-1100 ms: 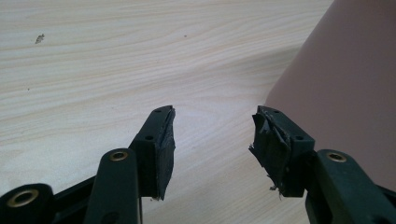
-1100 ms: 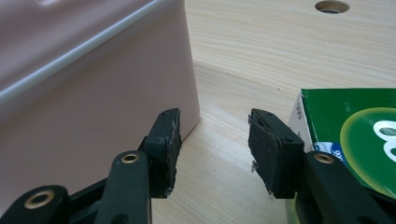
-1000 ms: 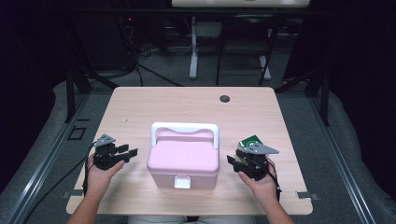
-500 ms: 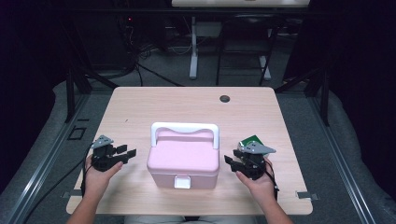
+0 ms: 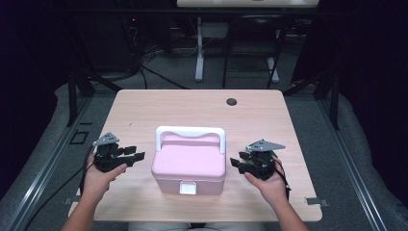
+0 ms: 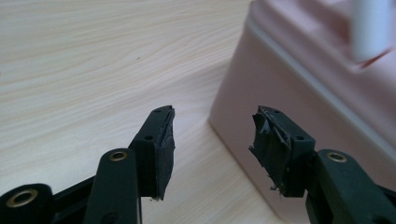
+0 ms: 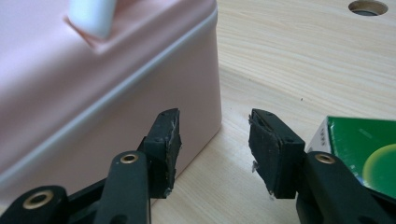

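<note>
A pink box (image 5: 190,166) with a white handle (image 5: 190,131) and a white front latch (image 5: 187,187) stands shut at the near middle of the wooden table (image 5: 192,110). My left gripper (image 5: 136,155) hovers just left of the box and points at its side, jaws open with nothing between them. In the left gripper view, the left gripper (image 6: 212,126) faces the box's lower corner (image 6: 243,112). My right gripper (image 5: 236,163) is close to the box's right side, also open and empty. The right gripper (image 7: 214,128) shows the pink wall (image 7: 140,84) just left of its jaws.
A green carton (image 7: 364,149) lies on the table beside the right gripper's right jaw. A round cable hole (image 5: 232,101) sits in the far part of the tabletop. Dark floor, cables and stand legs surround the table.
My left gripper has lifted slightly beside the box. The right gripper and the box have hardly moved.
</note>
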A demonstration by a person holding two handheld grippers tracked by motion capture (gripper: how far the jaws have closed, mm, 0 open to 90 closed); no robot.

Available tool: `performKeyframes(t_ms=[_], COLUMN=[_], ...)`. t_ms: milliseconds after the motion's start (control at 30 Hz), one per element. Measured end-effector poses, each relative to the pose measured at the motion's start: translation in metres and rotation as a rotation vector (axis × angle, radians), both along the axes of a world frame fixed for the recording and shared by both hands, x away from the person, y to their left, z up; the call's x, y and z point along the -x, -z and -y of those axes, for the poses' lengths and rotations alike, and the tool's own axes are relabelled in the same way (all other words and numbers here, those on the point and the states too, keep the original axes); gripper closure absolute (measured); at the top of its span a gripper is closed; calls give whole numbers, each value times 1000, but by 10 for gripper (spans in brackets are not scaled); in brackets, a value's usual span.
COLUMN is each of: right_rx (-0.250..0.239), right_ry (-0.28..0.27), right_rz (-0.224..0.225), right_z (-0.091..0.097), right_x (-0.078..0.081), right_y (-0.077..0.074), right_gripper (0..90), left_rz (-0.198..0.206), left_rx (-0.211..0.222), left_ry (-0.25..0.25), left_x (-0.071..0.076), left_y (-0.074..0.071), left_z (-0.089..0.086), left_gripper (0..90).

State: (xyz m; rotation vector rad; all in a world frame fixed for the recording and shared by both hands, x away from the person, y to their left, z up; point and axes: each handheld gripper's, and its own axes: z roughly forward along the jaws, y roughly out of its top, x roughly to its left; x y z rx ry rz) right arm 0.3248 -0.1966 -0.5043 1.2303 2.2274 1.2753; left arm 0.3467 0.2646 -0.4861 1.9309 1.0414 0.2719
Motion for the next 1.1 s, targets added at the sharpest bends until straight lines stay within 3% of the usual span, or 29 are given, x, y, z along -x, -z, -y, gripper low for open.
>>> performKeyframes(t_ms=[33,67,133,200,233,300,467,667,700,967,1100], right_rx=[0,12,19,43,43,45,68,51,24,23,10], right_ry=[0,0,-5,-10,-10,-25,-39,-59,-90,-150,-172], right_rz=[0,-12,-22,-34,-34,-59,-63,-52,-59,-86,-95], right_z=[0,-1,-1,-1,-1,-3,-6,-5,-5,-18,-25], right_x=[0,-2,-3,-6,-6,-9,-10,-9,-10,-18,-24], right_y=[0,-10,-14,-30,-30,-43,-59,-70,-73,-73,-70], right_gripper=[531,533,540,543,543,543,544,545,543,518,533], left_rz=[0,1,9,6,6,5,12,8,0,-38,-46], left_rx=[0,-5,-4,-13,-13,-39,-33,-33,-39,-31,-36], left_ry=[0,19,23,49,49,75,104,133,144,189,203], left_x=[0,0,0,-3,-3,-6,-9,-11,-12,-17,-20], left_y=[0,-12,-18,-34,-34,-48,-64,-67,-66,-61,-56], left_z=[0,4,6,11,11,17,26,34,37,53,59], left_gripper=[474,478,489,491,490,491,491,488,487,489,531])
